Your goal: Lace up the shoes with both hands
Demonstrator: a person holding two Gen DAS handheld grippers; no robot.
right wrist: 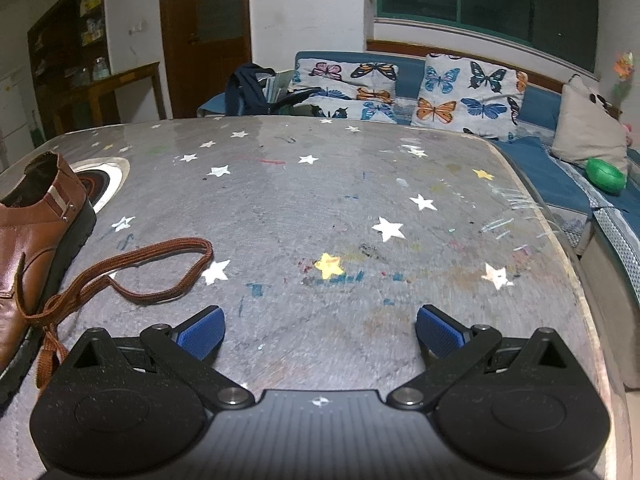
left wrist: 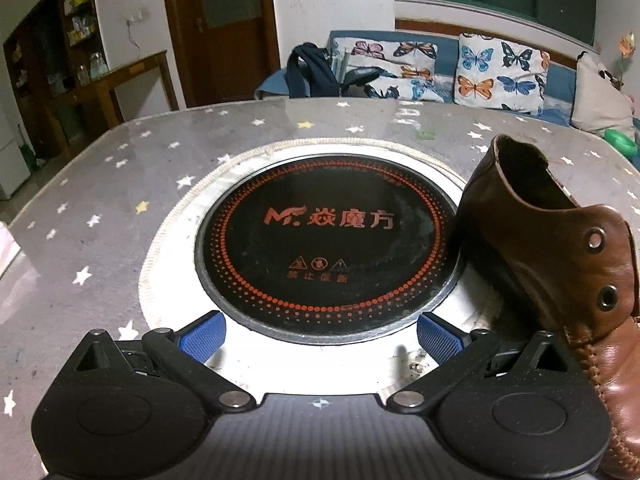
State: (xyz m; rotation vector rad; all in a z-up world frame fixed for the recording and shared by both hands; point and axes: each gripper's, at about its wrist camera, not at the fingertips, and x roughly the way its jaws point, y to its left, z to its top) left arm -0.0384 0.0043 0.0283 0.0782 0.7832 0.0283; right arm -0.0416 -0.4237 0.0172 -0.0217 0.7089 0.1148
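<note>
Both hand-held grippers gape wide and hold nothing: the left (left wrist: 320, 334) over the hob (left wrist: 326, 248), the right (right wrist: 320, 330) over bare table (right wrist: 360, 208). The shoe (left wrist: 560, 264) (brown leather) stands between them, its lace (right wrist: 132, 276) trailing loose on the table.

The right gripper (right wrist: 320, 330) hangs spread wide over the starred table (right wrist: 360, 208), holding nothing. A brown shoe (right wrist: 36, 224) sits at left, its lace (right wrist: 160, 276) trailing loose.
</note>
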